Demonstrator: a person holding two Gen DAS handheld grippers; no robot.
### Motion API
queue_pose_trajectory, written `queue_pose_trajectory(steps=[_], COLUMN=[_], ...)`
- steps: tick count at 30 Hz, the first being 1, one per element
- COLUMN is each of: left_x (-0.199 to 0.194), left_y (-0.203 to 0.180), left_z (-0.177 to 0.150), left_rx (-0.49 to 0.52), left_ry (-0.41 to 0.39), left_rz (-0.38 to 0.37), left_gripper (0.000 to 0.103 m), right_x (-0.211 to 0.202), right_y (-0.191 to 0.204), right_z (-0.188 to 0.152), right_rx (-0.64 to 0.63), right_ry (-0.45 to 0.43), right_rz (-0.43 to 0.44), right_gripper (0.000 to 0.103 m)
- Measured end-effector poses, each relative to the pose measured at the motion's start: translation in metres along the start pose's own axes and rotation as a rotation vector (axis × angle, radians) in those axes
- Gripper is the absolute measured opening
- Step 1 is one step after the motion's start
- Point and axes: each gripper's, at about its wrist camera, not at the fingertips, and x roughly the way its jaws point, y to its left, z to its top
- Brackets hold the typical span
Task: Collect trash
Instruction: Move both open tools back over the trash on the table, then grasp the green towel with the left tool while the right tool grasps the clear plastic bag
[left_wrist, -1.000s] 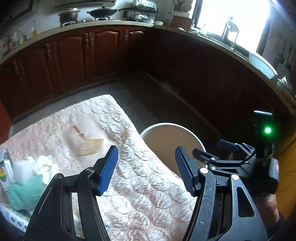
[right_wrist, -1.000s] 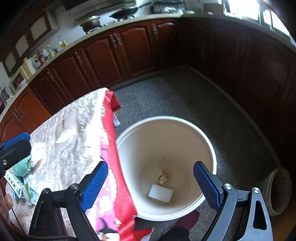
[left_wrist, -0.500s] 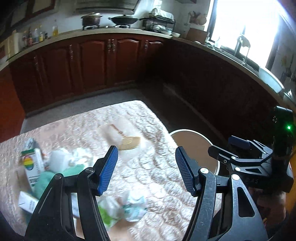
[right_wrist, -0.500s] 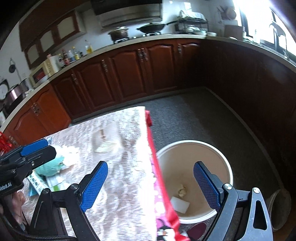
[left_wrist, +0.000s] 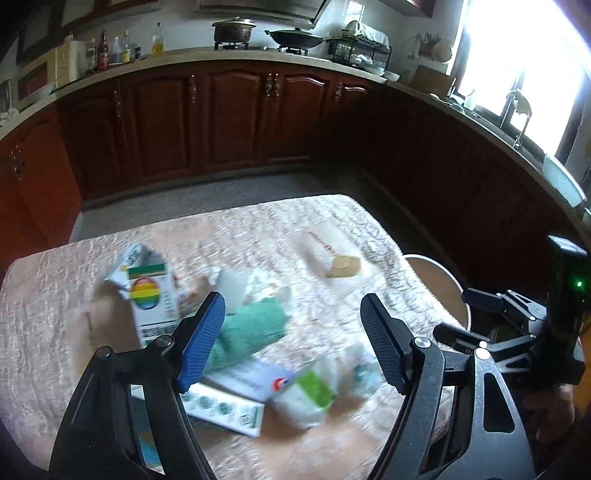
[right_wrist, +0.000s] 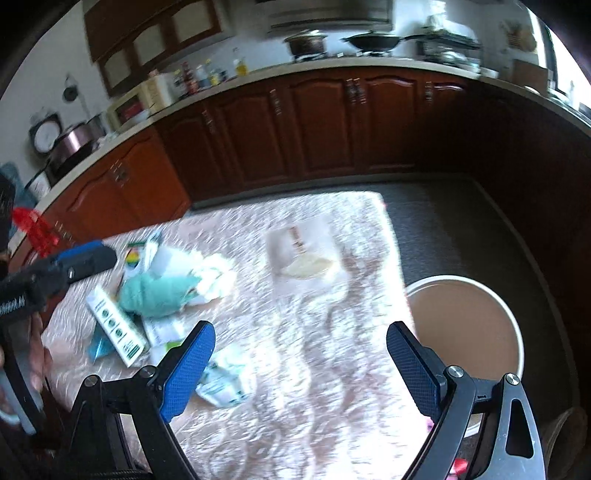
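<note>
Trash lies on a table with a pale quilted cloth (left_wrist: 55, 295): a rainbow-printed carton (left_wrist: 151, 299), a teal cloth (left_wrist: 251, 332), white boxes (left_wrist: 225, 406), a crumpled green-and-white wrapper (left_wrist: 314, 391) and a clear bag with a tan piece (left_wrist: 332, 254). My left gripper (left_wrist: 293, 339) is open and empty above the pile. My right gripper (right_wrist: 299, 365) is open and empty over the table's right part, near a crumpled wrapper (right_wrist: 225, 380). The white bin (right_wrist: 465, 325) stands on the floor right of the table.
Dark wooden cabinets (left_wrist: 236, 118) run along the back and right under a counter with pots and bottles. Grey floor (right_wrist: 461, 221) lies between table and cabinets. A bright window (left_wrist: 524, 55) is at the upper right.
Both grippers have swung left and back from over the bin to over the table. The trash pile has come into full view. Both stay open.
</note>
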Motion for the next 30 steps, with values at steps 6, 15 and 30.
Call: queue_pose_trajectory(steps=[6, 15, 30], left_x=[0.009, 0.046, 0.107], left_y=[0.030, 0.035, 0.034], left_z=[-0.010, -0.015, -0.012], left_rx=[-0.010, 0.042, 0.222], left_ry=[0.057, 0.147, 0.344], left_rz=[0.020, 0.051, 0.164], left_gripper=[0.075, 0.075, 0.072], right_x=[0.034, 0.071, 0.096], right_y=[0.025, 0.034, 0.030], right_z=[-0.018, -0.032, -0.036], right_rx=[-0.014, 0.045, 0.072], right_ry=[0.102, 0.190, 0.245], right_rz=[0.088, 0.140, 0.192], right_gripper=[0.092, 0.092, 0.091])
